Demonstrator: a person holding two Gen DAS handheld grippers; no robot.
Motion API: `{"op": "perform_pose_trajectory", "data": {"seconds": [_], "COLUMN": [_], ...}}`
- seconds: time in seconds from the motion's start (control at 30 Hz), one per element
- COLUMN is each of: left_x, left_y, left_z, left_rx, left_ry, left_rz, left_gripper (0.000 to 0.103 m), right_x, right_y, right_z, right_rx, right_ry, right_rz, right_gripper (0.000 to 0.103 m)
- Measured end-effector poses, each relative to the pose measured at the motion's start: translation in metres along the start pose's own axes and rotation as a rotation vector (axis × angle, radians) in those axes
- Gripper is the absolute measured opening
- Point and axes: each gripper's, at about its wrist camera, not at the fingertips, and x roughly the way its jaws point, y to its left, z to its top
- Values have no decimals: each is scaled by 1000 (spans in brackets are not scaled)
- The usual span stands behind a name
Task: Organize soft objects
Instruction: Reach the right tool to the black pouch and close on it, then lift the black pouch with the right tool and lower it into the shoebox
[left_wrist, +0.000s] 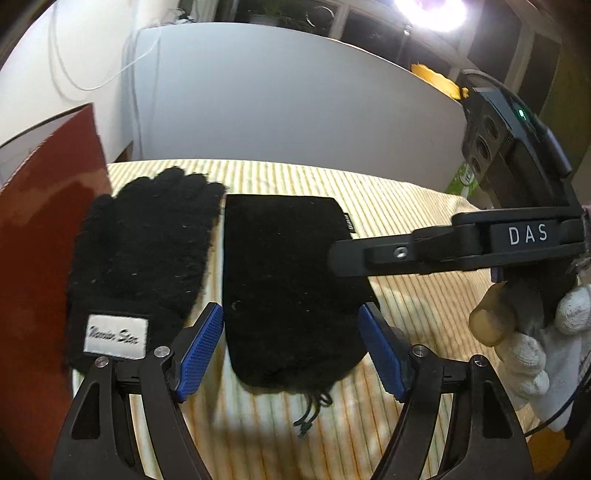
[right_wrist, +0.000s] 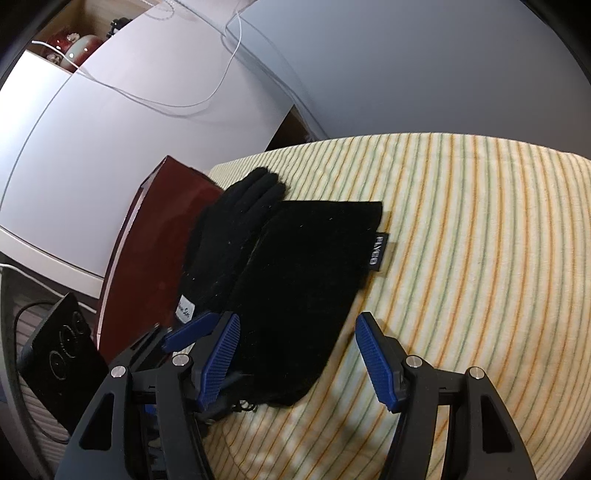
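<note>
Black pouch (left_wrist: 291, 280) lengthwise beside glove (left_wrist: 147, 251), drawstring end nearest both open, empty tongs (left_wrist: 291, 354).

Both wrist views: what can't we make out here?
- Glove label: script blurred in the left view; in the right view the left gripper covers half of it.
- Pouch mouth: the cord end is a dark tangle in the left view; the right gripper's finger covers it in the right view.
- Pouch tag: edge-on, unreadable in the left view.
- Red box: contents hidden in both.
</note>
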Motion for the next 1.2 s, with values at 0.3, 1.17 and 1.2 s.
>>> {"op": "perform_pose_trajectory", "data": {"seconds": [0.3, 1.17, 1.2], "left_x": [3, -93, -98], "left_y": [-6, -23, -23], "left_z": [-4, -1, -2], "left_rx": [23, 71, 74], "left_ry": [-2, -222, -232], "left_rz": [0, 29, 33], "left_gripper": [62, 46, 46], "right_x": [9, -61, -63], "right_y": [7, 55, 60], "right_z": [-3, -34, -35], "right_rx": [3, -95, -104], "right_ry": [17, -149, -154], "right_rz": [-1, -4, 0], "right_gripper": [55, 28, 28]}}
